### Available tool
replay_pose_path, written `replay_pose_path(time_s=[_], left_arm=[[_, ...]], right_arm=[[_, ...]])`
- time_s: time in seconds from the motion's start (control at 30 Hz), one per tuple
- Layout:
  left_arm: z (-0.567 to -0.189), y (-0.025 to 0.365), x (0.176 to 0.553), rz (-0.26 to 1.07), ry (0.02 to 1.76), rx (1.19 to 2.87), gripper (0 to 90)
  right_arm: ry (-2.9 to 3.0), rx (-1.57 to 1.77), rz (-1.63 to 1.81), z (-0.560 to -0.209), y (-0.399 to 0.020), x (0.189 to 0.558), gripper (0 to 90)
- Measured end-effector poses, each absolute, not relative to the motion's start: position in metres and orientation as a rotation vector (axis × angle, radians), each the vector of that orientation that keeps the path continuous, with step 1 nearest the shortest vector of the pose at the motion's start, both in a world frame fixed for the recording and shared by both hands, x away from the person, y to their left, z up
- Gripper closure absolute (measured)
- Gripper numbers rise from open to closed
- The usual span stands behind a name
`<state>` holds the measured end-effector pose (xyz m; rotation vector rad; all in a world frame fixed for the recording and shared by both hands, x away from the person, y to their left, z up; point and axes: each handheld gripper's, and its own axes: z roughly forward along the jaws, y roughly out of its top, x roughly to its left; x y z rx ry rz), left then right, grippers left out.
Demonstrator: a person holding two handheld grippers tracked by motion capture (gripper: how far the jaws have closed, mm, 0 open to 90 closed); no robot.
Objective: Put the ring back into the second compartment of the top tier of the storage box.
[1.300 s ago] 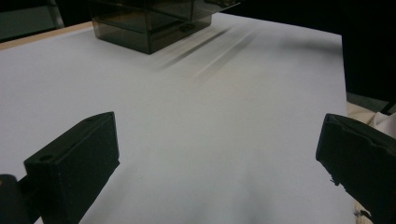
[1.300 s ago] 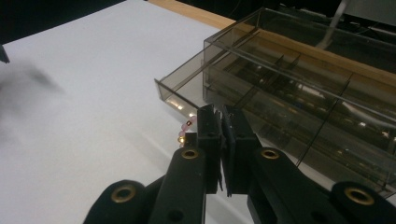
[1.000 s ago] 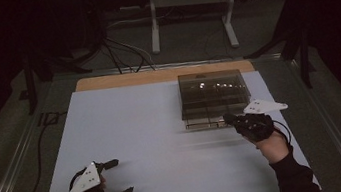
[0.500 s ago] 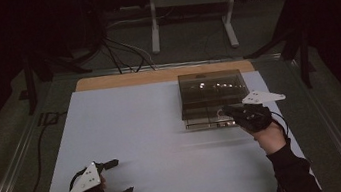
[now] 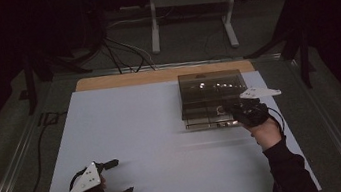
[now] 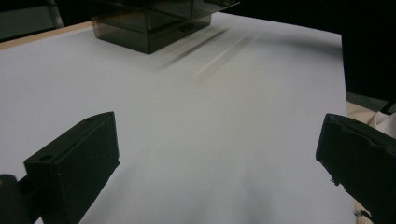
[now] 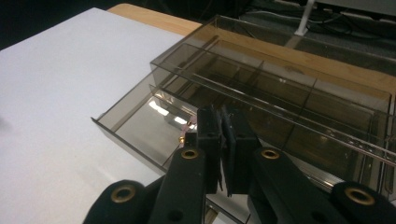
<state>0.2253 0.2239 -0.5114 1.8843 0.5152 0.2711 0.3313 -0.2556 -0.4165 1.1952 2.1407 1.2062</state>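
Note:
A smoky see-through organiser box [image 5: 210,86] stands at the far right of the white sheet, with a low drawer [image 5: 201,122] pulled out toward me. In the right gripper view the box [image 7: 289,93] shows several divided compartments above the drawer [image 7: 135,130]. My right gripper [image 5: 235,108] hangs over the drawer's right end, and its jaws [image 7: 223,126] are shut together with nothing visible between them. My left gripper [image 5: 120,178] rests at the near left of the sheet. It is open [image 6: 219,149], with bare sheet between its jaws, and the box [image 6: 149,28] lies far ahead of it.
The white sheet [image 5: 133,131] covers most of the table, with a wooden strip [image 5: 126,79] along the far edge. Cables [image 5: 122,57] and a metal stand [image 5: 190,17] lie on the dark floor beyond. A cable [image 5: 39,144] runs along the table's left rail.
My right gripper has moved a little away from me, onto the drawer's front right corner. The left gripper has stayed where it was.

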Motion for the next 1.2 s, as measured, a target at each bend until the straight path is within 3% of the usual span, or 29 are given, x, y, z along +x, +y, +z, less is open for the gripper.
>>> replay_pose_path(time_s=[1.2], left_arm=[[-0.512, 0.224, 0.226, 0.272, 0.515, 1.883, 0.5]], right_arm=[[2.194, 1.331, 1.092, -0.444, -0.244, 0.356, 86.6]])
